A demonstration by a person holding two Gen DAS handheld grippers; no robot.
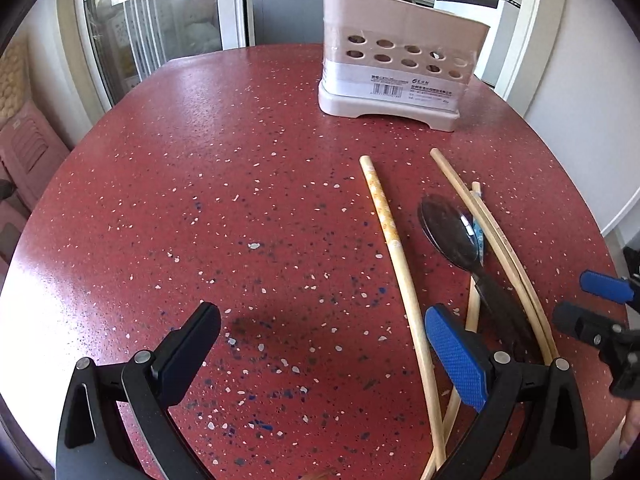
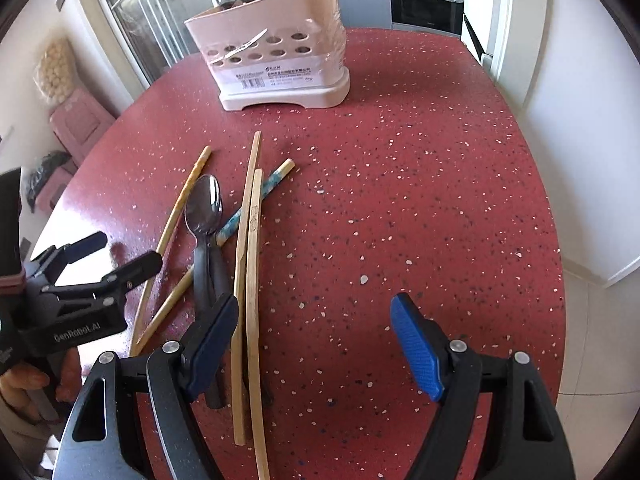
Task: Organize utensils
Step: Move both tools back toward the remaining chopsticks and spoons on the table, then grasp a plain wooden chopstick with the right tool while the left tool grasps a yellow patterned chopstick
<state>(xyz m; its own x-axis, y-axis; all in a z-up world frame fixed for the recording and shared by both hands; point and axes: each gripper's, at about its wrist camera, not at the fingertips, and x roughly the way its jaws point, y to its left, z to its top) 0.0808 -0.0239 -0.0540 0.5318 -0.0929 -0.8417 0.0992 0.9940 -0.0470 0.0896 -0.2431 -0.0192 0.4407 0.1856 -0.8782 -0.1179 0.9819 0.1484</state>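
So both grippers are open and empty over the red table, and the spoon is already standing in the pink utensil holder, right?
Not quite. The spoon lies flat on the red table among the chopsticks, as the right wrist view shows. The left gripper and right gripper are open and empty.

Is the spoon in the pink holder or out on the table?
Out. The spoon lies flat on the red table among chopsticks, apart from the holder.

A red speckled table [image 2: 420,184] carries a pale pink utensil holder [image 2: 280,60] at its far side. Nearer than the holder lie a spoon [image 2: 204,208] and several chopsticks [image 2: 252,264], some crossing under the spoon's handle.
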